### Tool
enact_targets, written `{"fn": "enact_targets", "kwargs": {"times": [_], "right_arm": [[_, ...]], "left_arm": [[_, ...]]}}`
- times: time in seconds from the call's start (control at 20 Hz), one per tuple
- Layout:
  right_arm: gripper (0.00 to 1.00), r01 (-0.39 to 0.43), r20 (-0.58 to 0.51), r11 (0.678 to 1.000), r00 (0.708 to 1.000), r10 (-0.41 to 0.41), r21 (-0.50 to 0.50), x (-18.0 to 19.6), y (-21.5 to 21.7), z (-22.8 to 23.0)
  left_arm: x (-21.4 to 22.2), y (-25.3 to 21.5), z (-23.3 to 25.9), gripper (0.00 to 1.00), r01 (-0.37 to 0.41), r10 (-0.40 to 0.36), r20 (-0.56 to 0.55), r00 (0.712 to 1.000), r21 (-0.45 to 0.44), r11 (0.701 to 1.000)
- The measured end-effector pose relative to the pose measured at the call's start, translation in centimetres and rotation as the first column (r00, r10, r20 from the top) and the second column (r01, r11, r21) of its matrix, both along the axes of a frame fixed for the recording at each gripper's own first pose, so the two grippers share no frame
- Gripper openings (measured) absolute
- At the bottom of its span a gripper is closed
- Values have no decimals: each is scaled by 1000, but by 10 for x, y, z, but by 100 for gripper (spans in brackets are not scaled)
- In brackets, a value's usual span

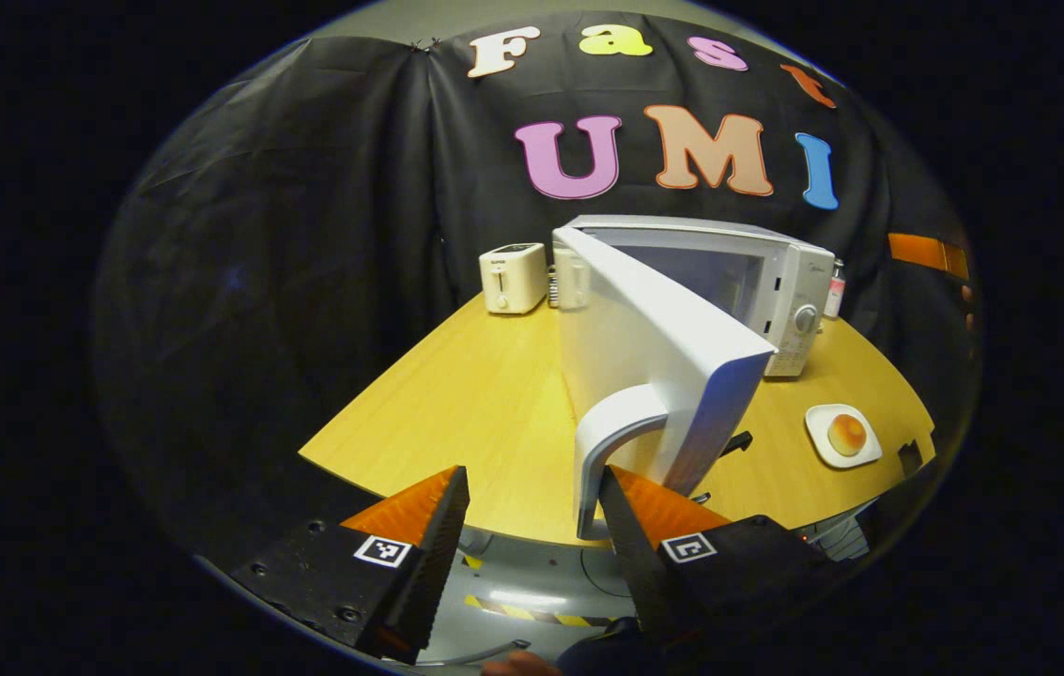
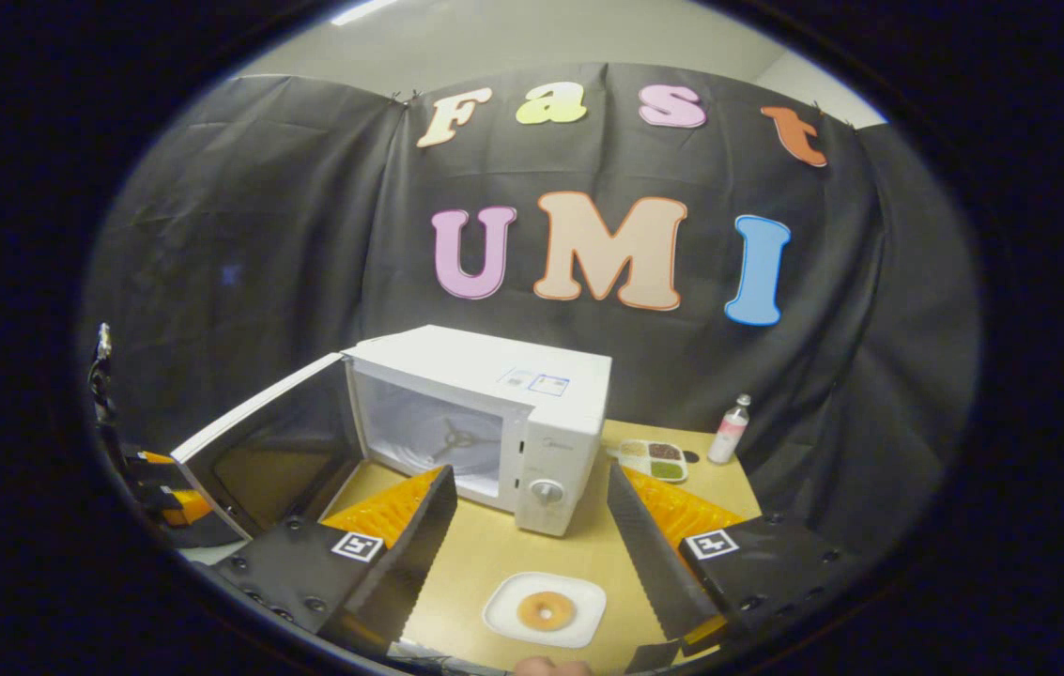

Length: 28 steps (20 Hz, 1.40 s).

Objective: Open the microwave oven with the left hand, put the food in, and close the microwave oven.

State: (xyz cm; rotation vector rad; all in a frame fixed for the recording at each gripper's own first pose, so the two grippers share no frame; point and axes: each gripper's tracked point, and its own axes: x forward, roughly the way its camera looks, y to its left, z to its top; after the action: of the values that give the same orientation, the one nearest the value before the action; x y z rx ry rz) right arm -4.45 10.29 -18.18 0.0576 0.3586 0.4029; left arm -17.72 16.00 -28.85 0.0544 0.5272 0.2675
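Note:
The white microwave [image 1: 780, 282] stands on the wooden table [image 1: 456, 394] with its door [image 1: 654, 338] swung wide toward me. In the left gripper view my left gripper [image 1: 532, 483] is open, and the lower end of the door handle [image 1: 611, 432] sits just beside its right finger. Off to the right, a round bun [image 1: 847, 434] lies on a white plate [image 1: 823, 446]. In the right gripper view my right gripper [image 2: 532, 483] hangs open and holds nothing, just above the plate [image 2: 503, 610] with the bun [image 2: 546, 611]. The microwave's cavity [image 2: 433, 437] shows, and the left gripper [image 2: 161, 493] is at the door's outer edge [image 2: 254, 451].
A cream toaster [image 1: 513, 277] stands at the table's back left. A small bottle [image 2: 731, 430] and a compartment tray [image 2: 652, 458] sit right of the microwave. The open door juts over the table's front edge. Bare tabletop [image 2: 494, 549] lies between plate and microwave.

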Motion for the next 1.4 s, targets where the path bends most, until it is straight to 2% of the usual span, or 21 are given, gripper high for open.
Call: {"fn": "enact_targets", "kwargs": {"times": [0.1, 0.3, 0.55, 0.6, 0.9, 1.15, 1.25, 1.3, 1.4], "right_arm": [[100, -14, -24, 1000, 1000, 14, 1, -3, 9, -12], [98, -18, -81, 1000, 997, 18, 0, -6, 16, -39], [100, 46, -160, 998, 986, -40, 39, -6, 11, -72], [97, 64, -173, 997, 983, -57, 32, -6, 7, -79], [100, 111, -257, 992, 959, -123, -61, -11, -11, -144], [98, 64, -312, 981, 942, -121, -185, -23, -14, -202], [98, 46, -320, 969, 939, -125, -244, -27, -19, -221], [100, 32, -329, 964, 936, -122, -265, -31, -19, -230], [99, 10, -348, 962, 931, -109, -274, -38, -15, -243]], "left_arm": [[-8, 16, 2, 82, -20, 20, 5, 1000, 30, 999], [-15, 42, 12, 82, -62, 59, 32, 998, 86, 994], [-20, 49, 23, 81, -82, 78, 64, 995, 68, 994], [-21, 51, 26, 82, -88, 83, 71, 994, 71, 994], [-37, 55, 41, 81, -107, 99, 98, 990, 73, 992], [-57, 56, 60, 81, -142, 135, 128, 983, 47, 989], [-58, 59, 78, 81, -159, 153, 178, 972, 16, 987], [-56, 62, 86, 84, -167, 164, 199, 966, -2, 986], [-51, 63, 97, 81, -184, 188, 236, 953, -40, 982]]}}
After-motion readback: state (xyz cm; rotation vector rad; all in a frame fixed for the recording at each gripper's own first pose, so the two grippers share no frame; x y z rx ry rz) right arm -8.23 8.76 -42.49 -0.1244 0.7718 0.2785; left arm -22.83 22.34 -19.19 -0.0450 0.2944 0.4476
